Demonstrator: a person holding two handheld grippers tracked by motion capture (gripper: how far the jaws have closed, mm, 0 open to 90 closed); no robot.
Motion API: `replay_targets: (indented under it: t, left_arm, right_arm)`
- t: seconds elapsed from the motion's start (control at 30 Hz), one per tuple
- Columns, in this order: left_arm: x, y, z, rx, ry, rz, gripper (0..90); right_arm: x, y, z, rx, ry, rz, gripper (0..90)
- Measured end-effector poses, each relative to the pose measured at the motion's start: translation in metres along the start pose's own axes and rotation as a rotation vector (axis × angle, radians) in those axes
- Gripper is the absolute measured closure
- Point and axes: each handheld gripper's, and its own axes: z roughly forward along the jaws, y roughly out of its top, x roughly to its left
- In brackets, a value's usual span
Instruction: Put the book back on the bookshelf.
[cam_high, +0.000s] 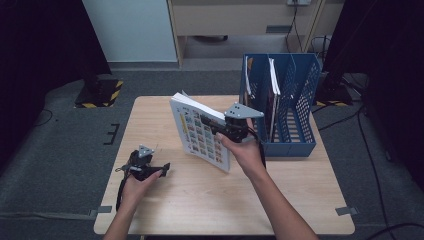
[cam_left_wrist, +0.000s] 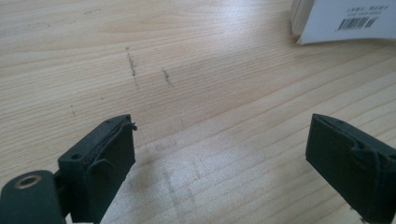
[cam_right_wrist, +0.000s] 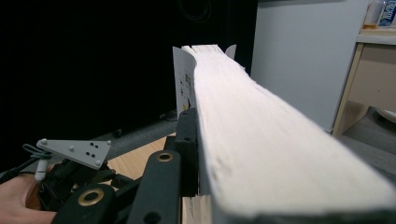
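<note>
A thick paperback book (cam_high: 202, 132) with a cover of small colourful pictures stands tilted on its lower edge at the table's middle. My right gripper (cam_high: 220, 129) is shut on its upper right part. In the right gripper view the white page block (cam_right_wrist: 261, 121) runs away from the camera, with one black jaw pressed flat against its left side and the other jaw hidden behind it. My left gripper (cam_high: 162, 170) rests low over the table at the front left, apart from the book. Its jaws stand wide open over bare wood (cam_left_wrist: 219, 158), and the book's barcoded corner (cam_left_wrist: 345, 21) lies ahead.
A blue mesh file rack (cam_high: 282, 100) stands at the table's right rear, just right of the held book, with a few thin books upright in its left slots. The wooden table (cam_high: 200, 200) has dark floor and cables around it.
</note>
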Motion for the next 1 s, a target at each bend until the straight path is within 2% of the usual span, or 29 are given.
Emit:
replay_targets:
  t: [0.37,0.5,1.0]
  left_arm:
    - [0.001,-0.003,0.004,0.035,0.021,0.014,6.0]
    - [0.000,-0.005,0.009,0.069,0.032,0.028,4.1]
    - [0.001,-0.009,0.011,0.040,0.015,0.032,0.0]
  right_arm:
    - [-0.001,0.002,-0.007,-0.005,-0.017,0.002,73.6]
    - [-0.001,0.003,-0.010,-0.012,-0.021,0.004,73.6]
    - [-0.002,0.005,-0.026,-0.015,-0.025,0.008,73.6]
